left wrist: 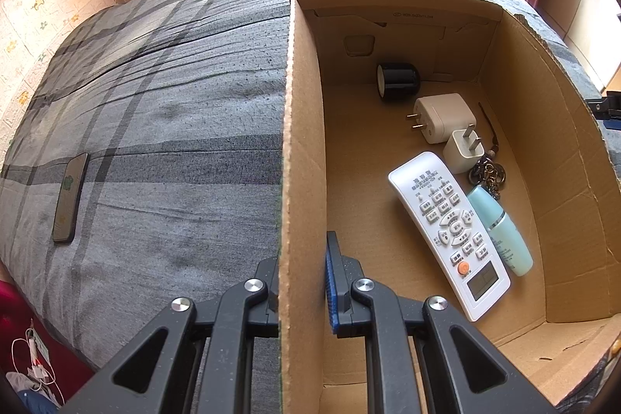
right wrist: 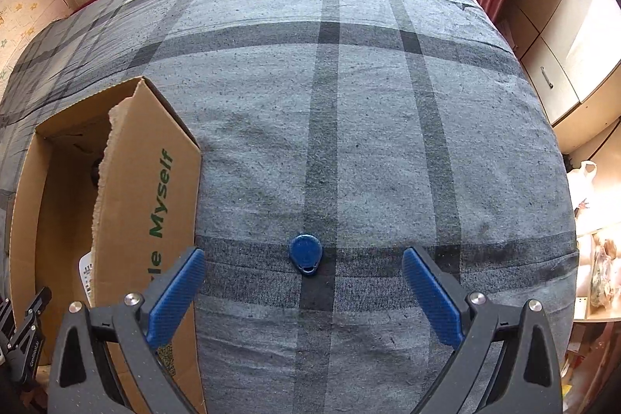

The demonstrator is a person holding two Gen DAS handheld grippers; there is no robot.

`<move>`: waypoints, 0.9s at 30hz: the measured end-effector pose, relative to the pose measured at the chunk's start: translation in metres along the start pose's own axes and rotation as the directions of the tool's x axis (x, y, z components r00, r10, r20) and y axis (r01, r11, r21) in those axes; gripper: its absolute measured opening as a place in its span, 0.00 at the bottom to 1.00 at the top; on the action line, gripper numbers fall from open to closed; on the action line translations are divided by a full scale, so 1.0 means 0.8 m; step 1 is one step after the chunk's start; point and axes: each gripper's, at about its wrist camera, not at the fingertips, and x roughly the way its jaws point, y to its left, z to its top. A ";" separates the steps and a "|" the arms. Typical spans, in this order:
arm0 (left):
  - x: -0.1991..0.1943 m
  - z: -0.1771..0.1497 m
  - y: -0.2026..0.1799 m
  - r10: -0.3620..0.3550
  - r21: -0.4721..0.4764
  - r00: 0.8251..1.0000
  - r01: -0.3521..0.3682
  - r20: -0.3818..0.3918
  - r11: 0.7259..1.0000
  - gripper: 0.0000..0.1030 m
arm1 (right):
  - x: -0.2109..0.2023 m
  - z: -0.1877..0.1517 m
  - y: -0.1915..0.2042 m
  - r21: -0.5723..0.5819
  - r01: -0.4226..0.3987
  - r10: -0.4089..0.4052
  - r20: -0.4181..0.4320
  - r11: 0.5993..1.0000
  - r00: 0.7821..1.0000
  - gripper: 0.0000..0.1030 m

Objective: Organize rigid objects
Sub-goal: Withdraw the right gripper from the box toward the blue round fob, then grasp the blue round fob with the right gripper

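- Left gripper fills the bottom of the left wrist view: fingers clenched on the upright side wall of the cardboard box, one finger on each face of the wall, blue pad visible on the inner side.
- Left gripper points steeply down along that wall.
- Box stands open on the bed, which has a grey plaid cover.
- Inside the box, lying on its floor: white remote control, teal bottle just beside the remote, a bunch of keys touching the bottle's top, small white charger, larger white charger, black cylinder near the far wall.
- Phone lies flat on the bed, well apart from the box, on its outer side.
- Right gripper points steeply down at the bed; fingers released, spread wide, nothing between the pads.
- Blue key fob lies flat on the bed cover, just ahead of the right gripper and centred between its fingers, not touching either.
- Box side printed in green letters stands just beside the right gripper's left finger.
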 end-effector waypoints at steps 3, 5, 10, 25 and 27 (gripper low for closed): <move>0.000 0.000 0.000 0.000 0.000 1.000 0.000 0.000 1.000 0.14 | 0.021 0.002 -0.005 0.005 -0.001 0.001 -0.022 1.000 1.000 1.00; 0.000 0.000 0.000 0.000 -0.001 1.000 0.000 0.000 1.000 0.14 | 0.033 0.003 -0.006 0.004 0.004 -0.004 -0.038 1.000 0.999 1.00; 0.000 0.000 0.000 0.000 0.000 1.000 0.000 0.000 1.000 0.15 | 0.053 0.004 -0.006 0.002 -0.002 0.003 -0.065 1.000 0.998 0.99; 0.001 0.000 0.003 0.001 0.000 1.000 -0.001 -0.002 1.000 0.15 | 0.090 0.002 0.002 0.018 -0.045 0.048 -0.159 0.999 0.986 0.40; 0.002 0.000 0.002 0.002 0.001 1.000 -0.002 -0.002 1.000 0.15 | 0.091 -0.001 0.003 0.019 -0.039 0.042 -0.157 0.999 0.987 0.27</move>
